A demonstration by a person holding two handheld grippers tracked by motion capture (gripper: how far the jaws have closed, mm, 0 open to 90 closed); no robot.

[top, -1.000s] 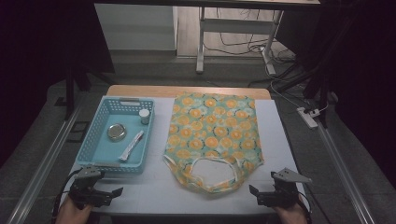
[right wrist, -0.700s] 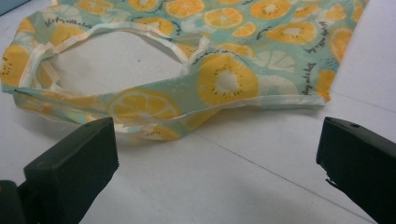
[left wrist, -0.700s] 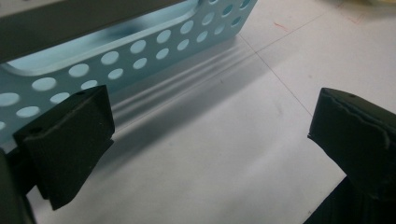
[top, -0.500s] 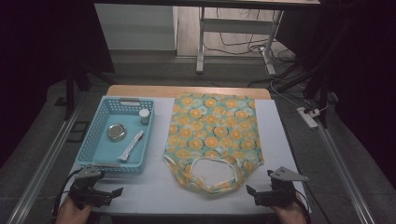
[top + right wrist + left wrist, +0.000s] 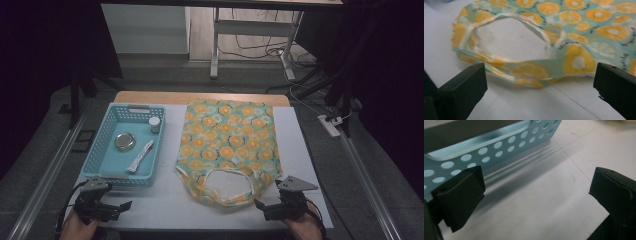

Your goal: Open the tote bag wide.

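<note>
While both of your grippers rest low at the near edge of the bench (image 5: 305, 150), these notes can guide the step in hand.

Bag: the orange-print tote bag (image 5: 227, 137) lies flat in the middle of the bench, its handle loop (image 5: 506, 45) toward you, just in front of the right gripper (image 5: 272, 209).

Basket: the blue basket (image 5: 105, 172) stands left of the bag, just beyond the left gripper (image 5: 116, 207).

Fingers: both pairs are released and wide apart, grasping nothing.

Likely step: taking the handle with the right gripper.

Advice: come in low, put one finger under the near strap, then close on a single layer only.

Risk: thin cloth can slip or bunch, so lift slowly.
</note>
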